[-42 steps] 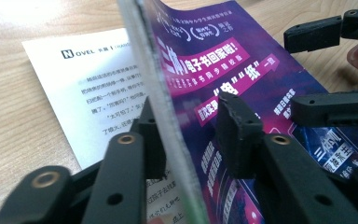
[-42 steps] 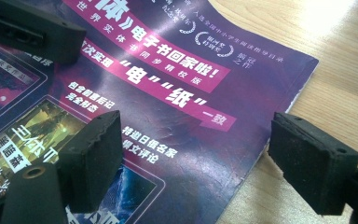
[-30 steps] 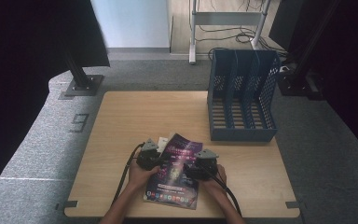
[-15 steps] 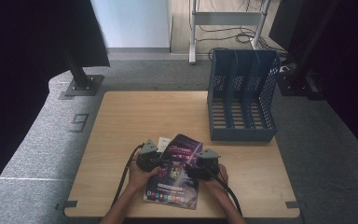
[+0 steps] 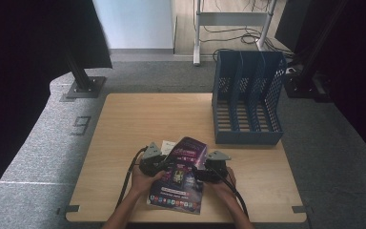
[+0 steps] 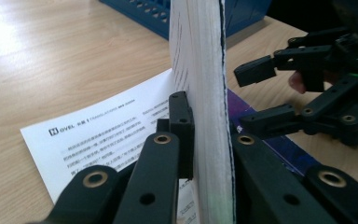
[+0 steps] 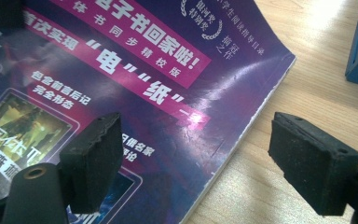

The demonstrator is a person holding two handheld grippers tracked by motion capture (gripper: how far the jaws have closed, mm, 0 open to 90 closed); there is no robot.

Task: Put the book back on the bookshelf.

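- The purple magazine [image 5: 178, 176] is seen near the front edge of the worktop [image 5: 138, 119], its far part lifted off the wood; the blue file rack [image 5: 248, 102] at the far right stands empty, so any filing is judged still to be done.
- The left hand-held gripper [image 5: 156, 162] is clamped on the magazine's edge.
- The right hand-held gripper [image 5: 205, 172] is held apart, one jaw over the cover, one past its edge.
- A printed sheet [image 6: 98, 135] beneath is made legible in the left gripper view; in the high view [image 5: 167, 145] only a white corner is offered.
- The cover's print is shown close in the right gripper view.
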